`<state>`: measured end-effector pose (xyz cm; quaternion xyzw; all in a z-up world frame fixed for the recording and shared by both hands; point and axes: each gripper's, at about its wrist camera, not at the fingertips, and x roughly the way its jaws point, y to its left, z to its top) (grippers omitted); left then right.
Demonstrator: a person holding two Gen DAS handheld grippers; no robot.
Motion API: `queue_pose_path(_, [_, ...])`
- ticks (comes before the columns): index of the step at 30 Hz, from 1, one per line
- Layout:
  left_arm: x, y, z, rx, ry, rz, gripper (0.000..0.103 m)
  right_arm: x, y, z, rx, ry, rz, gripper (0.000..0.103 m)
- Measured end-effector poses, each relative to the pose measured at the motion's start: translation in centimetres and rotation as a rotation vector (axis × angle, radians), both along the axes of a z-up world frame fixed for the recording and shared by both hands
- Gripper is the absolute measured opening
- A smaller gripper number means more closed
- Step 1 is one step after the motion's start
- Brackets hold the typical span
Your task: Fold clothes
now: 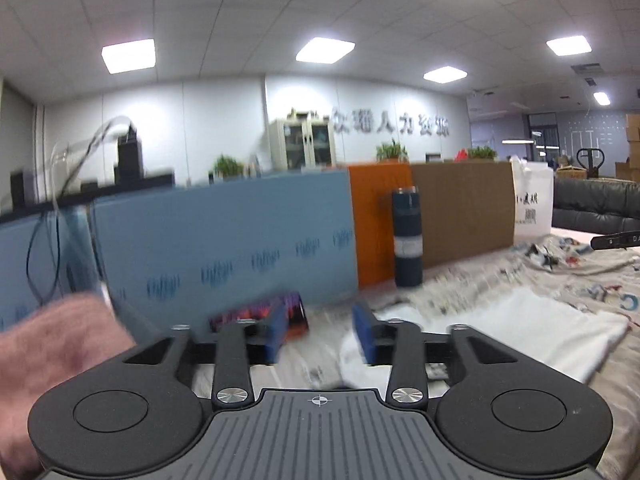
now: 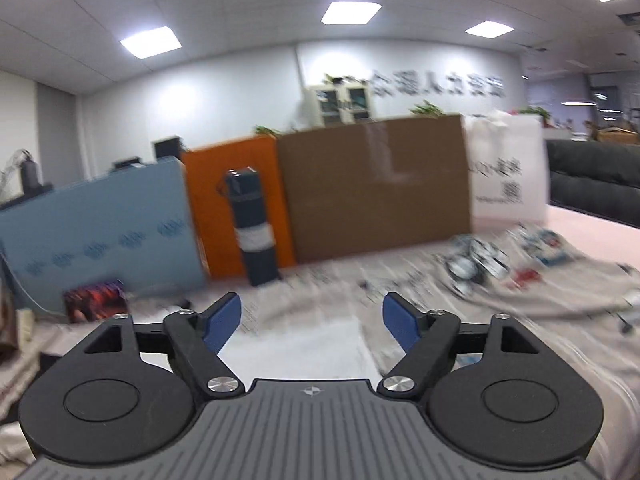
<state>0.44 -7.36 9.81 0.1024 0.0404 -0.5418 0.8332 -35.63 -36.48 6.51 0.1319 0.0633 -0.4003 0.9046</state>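
Early in the fold, by the look of it: white garment (image 1: 520,332) lying loose on the table (image 2: 520,360), neither gripper holding cloth.

On the left, left gripper (image 1: 324,332) raised and level, blue fingers (image 1: 364,334) spread with nothing between them; pink fabric (image 1: 56,360) at the near left edge, too blurred to identify. Just right of those fingers and below them, white garment spread in a broad slab over the printed sheet covering the table, edges soft, one rumpled lump nearest the fingers, no crisp crease visible, so most folding judged still ahead. Farther right, right gripper (image 2: 312,320) likewise lifted, fingers (image 2: 400,326) wide apart and empty, a white patch of the garment (image 2: 304,344) directly beneath the gap. Behind, dark bottle (image 2: 256,232) upright against orange, brown and blue boards.
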Motion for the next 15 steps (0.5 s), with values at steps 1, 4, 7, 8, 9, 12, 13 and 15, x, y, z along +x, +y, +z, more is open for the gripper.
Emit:
queue_pose_path(1, [0.2,-0.8,0.7,-0.018,-0.026,0.002,0.089,0.7,-0.5,0.6,-0.005,-0.020,0.028,0.080])
queue_pose_path(4, [1.4,-3.7,2.3,-0.045,-0.051,-0.012,0.092,3.6,-1.9,1.9,0.002,-0.050,0.100,0.082])
queue_pose_path(7, [3.1,-6.6,2.1,-0.078,0.003,-0.033,0.103,6.6,-3.3,2.8,0.015,-0.064,0.167,0.083])
queue_pose_path(8, [3.7,-7.4,1.8,-0.100,0.031,-0.026,0.103,7.7,-3.8,3.1,0.019,-0.069,0.189,0.083])
queue_pose_path(9, [4.3,-8.2,1.5,-0.123,0.059,-0.020,0.103,8.7,-4.2,3.1,0.030,-0.068,0.208,0.083])
queue_pose_path(12, [6.4,-10.5,0.8,-0.165,0.116,-0.006,0.103,11.8,-5.3,2.9,0.058,-0.065,0.248,0.084])
queue_pose_path(13, [7.1,-11.2,0.6,-0.180,0.123,-0.005,0.103,12.9,-5.7,2.7,0.077,-0.069,0.257,0.085])
queue_pose_path(15, [8.6,-13.3,0.1,-0.172,0.179,-0.014,0.103,14.9,-6.7,2.0,0.129,-0.081,0.279,0.085])
